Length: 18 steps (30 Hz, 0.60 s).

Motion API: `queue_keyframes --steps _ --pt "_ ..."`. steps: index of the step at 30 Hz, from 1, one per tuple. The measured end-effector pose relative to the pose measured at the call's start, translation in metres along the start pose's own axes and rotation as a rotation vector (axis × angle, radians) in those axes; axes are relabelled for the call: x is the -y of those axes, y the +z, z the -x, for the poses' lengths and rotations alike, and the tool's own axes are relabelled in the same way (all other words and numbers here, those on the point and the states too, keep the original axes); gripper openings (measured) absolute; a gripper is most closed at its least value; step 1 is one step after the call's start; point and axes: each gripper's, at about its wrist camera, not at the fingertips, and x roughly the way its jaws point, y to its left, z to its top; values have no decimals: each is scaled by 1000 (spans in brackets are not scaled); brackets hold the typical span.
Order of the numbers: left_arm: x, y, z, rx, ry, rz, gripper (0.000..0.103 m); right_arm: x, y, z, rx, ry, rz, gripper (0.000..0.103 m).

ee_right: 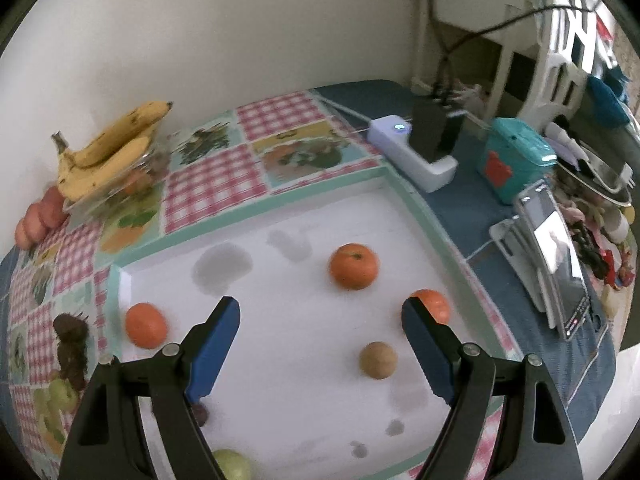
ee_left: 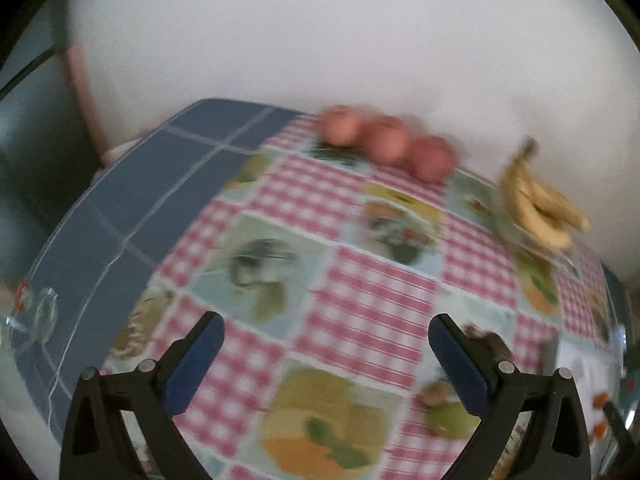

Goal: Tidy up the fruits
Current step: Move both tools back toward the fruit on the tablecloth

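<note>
Both jaws spread, empty. Oranges (ee_right: 353,266) and brown fruit (ee_right: 378,360) loose on white mat (ee_right: 280,360), lower centre; bananas (ee_right: 108,148) upper left. Risk: round fruit rolling from a glancing nudge.

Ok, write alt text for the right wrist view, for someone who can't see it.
The open right gripper hangs empty over a white tray holding three oranges, a small brown fruit and a green fruit at the bottom edge. Bananas rest on a clear container by the wall, on a checked tablecloth.
</note>
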Motion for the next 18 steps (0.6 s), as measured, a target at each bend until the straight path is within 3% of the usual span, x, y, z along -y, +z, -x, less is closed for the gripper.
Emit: queue_keyframes --steps 4,11,13,18 --pt "-31 4 0 -2 13 64 103 -24 -2 2 -4 30 41 84" --pt "-47 6 1 -3 10 81 103 -76 -9 16 17 87 133 85" --pt "-46 6 -1 -9 6 80 103 -94 -13 21 27 117 158 102" --pt "-42 3 -10 -45 -19 72 103 -131 -21 29 36 194 202 102"
